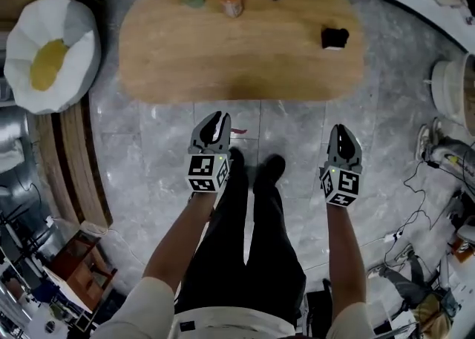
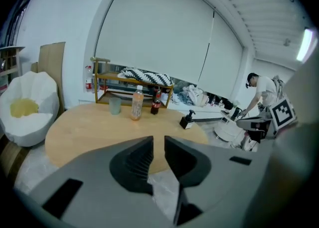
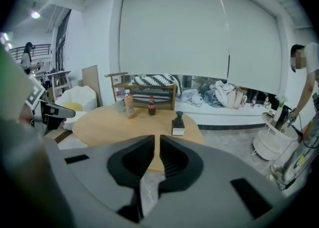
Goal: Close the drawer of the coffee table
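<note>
A smooth oval wooden table (image 1: 241,56) is seen at 12 o'clock. The left gripper (image 1: 215,118) and right gripper (image 1: 341,131) are aimed there, jaws narrowly parted and empty.

grey marbled tile floor (image 1: 297,130) is spreading across the room, and a white beanbag chair (image 1: 48,52) with a yellow cushion is sitting at its left edge. white roller blinds (image 3: 199,32) are hanging down over the wide window wall, a gold-framed shelf rack (image 2: 132,85) is standing in front of them, and heaped clothes (image 3: 219,95) are lying along the low white ledge beside it. a brown board (image 2: 52,67) is leaning against the white wall (image 2: 60,17), and a ceiling strip light (image 2: 304,45) is glowing.
</note>
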The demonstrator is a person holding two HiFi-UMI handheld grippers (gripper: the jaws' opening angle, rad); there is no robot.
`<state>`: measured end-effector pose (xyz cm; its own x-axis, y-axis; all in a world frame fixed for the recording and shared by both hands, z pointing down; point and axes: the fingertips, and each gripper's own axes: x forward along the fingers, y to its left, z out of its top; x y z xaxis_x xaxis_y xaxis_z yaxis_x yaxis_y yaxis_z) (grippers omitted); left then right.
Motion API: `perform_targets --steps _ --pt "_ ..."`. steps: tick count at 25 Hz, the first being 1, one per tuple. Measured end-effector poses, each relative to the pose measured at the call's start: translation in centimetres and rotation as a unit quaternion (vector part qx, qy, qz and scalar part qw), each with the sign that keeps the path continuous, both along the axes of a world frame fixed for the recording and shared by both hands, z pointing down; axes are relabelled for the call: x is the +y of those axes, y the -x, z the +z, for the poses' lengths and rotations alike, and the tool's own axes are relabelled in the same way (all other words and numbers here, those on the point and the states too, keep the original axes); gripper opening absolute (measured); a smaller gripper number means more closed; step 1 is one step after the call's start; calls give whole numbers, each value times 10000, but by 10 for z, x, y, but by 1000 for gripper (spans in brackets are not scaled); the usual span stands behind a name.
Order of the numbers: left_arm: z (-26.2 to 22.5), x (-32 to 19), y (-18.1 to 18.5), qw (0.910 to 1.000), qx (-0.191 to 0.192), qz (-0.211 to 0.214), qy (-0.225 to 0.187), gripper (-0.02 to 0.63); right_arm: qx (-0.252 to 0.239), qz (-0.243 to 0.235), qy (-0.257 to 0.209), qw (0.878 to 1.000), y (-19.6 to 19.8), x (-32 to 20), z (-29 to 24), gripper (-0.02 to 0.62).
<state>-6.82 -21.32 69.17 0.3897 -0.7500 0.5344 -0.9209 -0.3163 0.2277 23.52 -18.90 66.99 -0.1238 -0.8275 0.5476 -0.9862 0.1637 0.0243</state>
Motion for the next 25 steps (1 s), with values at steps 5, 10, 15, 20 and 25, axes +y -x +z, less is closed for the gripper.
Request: perform_targets --steps 5,10,15,20,25 --pt "-82 13 0 9995 -31 300 -113 71 -87 19 54 9999 7 18 -80 27" --pt "-171 35 7 9981 121 531 -302 44 -135 -128 -53 9998 28 45 -169 20" --pt "-238 50 37 9978 260 480 -370 32 -250 -264 -144 9992 59 69 -234 19" --pt "-291 62 59 9972 282 507 -479 21 -370 -348 -416 9978 71 87 -296 20" --pt "-336 71 73 9954 182 571 -750 21 -330 -591 -765 9948 71 101 -338 20"
